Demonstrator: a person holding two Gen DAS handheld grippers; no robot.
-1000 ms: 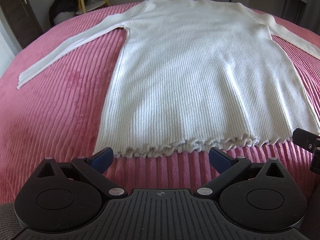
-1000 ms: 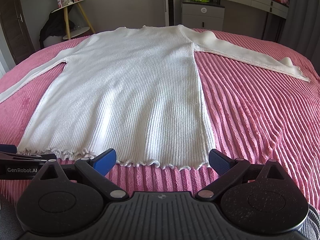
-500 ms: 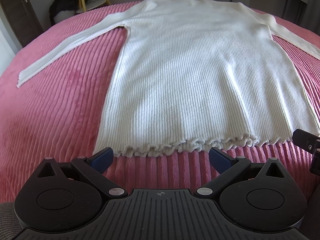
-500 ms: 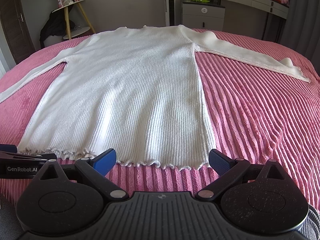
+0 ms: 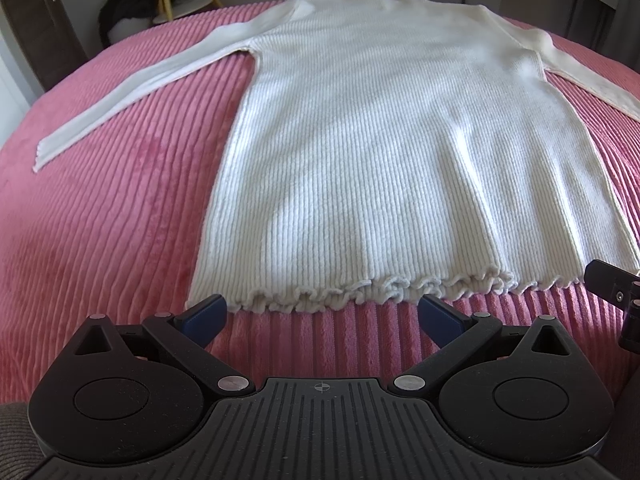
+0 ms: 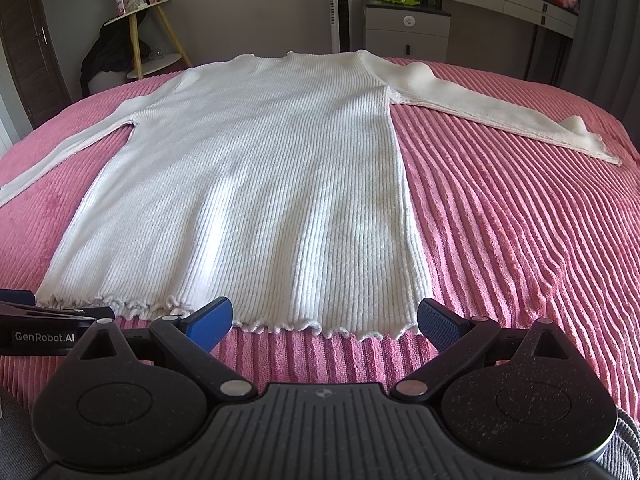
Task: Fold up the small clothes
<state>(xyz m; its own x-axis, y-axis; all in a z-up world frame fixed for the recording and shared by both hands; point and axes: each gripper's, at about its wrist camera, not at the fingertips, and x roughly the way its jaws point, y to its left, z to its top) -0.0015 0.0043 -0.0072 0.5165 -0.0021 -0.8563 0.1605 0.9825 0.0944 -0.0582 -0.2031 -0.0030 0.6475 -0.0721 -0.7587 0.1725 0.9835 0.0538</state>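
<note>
The left gripper (image 5: 322, 312) hangs with its jaws spread wide and nothing between them, its blue pads (image 5: 204, 314) just short of the ruffled hem (image 5: 360, 290) of the white ribbed sweater (image 5: 384, 136). The right gripper (image 6: 324, 318) is likewise released and empty, poised at the hem's right-hand corner (image 6: 404, 330). Each tool shows at the edge of the other's view, so the two sit side by side along the near edge of the garment.

Set against the views of half a second and a full second ago, nothing has changed — the pads stand at the same spread, the hem lies in the same ripples, and the framing of the bed is the same. That reads as a pause, not a move under way.

The sweater lies flat and face up on the pink corduroy bedspread (image 5: 100, 208), body running away from the grippers, neckline at the far end. The left sleeve (image 5: 132, 92) stretches out to one side and the right sleeve (image 6: 492, 118) to the other, the latter with a small hump near its cuff.

No fold is made yet, so the task seems to be at its very start. The likely next step is a grasp — on the hem corners, or on a sleeve to bring it across the body. The loose knit will probably sag and stretch when lifted, so both layers want pinching together.
</note>
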